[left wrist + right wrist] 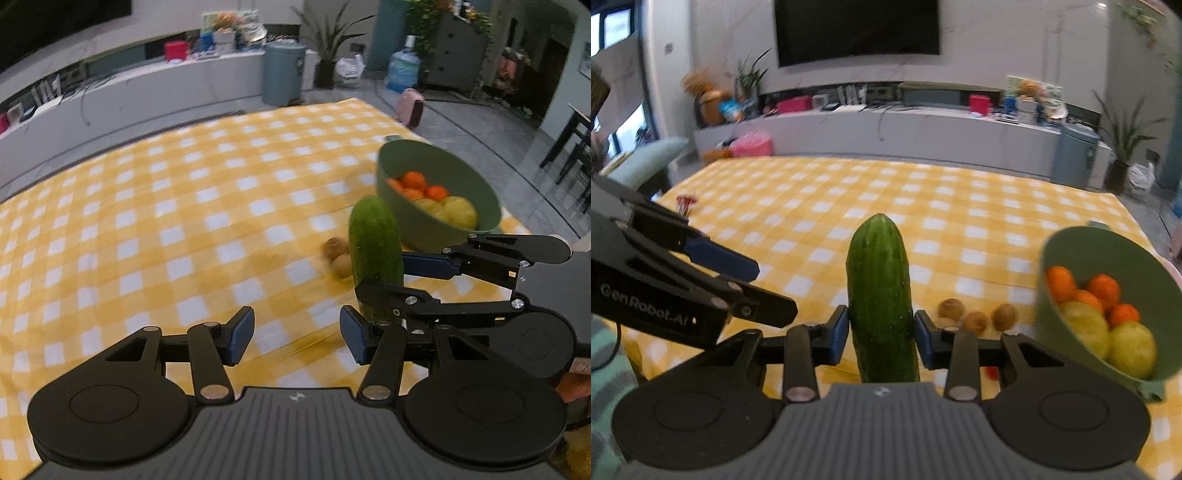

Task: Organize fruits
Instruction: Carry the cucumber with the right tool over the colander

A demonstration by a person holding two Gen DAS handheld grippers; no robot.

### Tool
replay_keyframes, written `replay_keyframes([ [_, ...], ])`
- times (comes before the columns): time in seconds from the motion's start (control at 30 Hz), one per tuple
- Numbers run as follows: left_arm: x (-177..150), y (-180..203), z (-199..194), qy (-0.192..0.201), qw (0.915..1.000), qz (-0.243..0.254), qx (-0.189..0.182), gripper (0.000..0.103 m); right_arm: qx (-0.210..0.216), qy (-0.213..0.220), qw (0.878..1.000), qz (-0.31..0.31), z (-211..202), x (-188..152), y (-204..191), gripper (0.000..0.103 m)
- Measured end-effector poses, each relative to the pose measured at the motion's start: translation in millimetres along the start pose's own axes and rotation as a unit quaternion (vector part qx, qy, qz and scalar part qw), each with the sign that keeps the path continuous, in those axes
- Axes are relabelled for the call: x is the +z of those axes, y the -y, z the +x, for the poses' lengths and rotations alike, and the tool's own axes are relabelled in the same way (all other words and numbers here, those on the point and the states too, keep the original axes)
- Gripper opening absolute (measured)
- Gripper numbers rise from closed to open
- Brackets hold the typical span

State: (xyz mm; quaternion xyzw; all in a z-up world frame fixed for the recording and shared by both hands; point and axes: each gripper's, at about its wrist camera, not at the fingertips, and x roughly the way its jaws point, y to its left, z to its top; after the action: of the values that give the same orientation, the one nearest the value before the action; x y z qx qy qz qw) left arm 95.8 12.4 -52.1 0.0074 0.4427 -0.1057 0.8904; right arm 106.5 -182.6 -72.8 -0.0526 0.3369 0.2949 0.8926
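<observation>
Gripping the cucumber [881, 295] near its lower end, the right tongs [881, 334] carry it upright above the desk [960, 206]; left tongs [297, 334] hang released. Top-heavy, it could pivot or slip before reaching the bowl [1067, 251] at three o'clock.

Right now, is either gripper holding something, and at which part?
The right gripper holds the cucumber by its lower part, near the bottom end. The left gripper holds nothing.
</observation>
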Motion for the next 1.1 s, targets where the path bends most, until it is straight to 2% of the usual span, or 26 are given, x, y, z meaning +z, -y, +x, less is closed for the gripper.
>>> replay_keyframes([
  [0.43,26,59,23,0.016,0.9957,0.087,-0.026,0.063,-0.038,0.042,0.996,0.07,-69,-3,66,0.035],
  [0.73,38,62,56,-0.004,0.9961,0.083,-0.029,0.058,-0.062,0.06,0.993,0.086,-117,15,115,0.035],
  [0.9,38,58,69,-0.014,0.9969,0.073,-0.024,0.057,-0.066,0.063,0.991,0.099,-116,36,150,0.035],
  [1.1,39,51,86,-0.026,0.9976,0.06,-0.022,0.054,-0.051,0.026,0.99,0.125,-84,53,178,0.035],
])
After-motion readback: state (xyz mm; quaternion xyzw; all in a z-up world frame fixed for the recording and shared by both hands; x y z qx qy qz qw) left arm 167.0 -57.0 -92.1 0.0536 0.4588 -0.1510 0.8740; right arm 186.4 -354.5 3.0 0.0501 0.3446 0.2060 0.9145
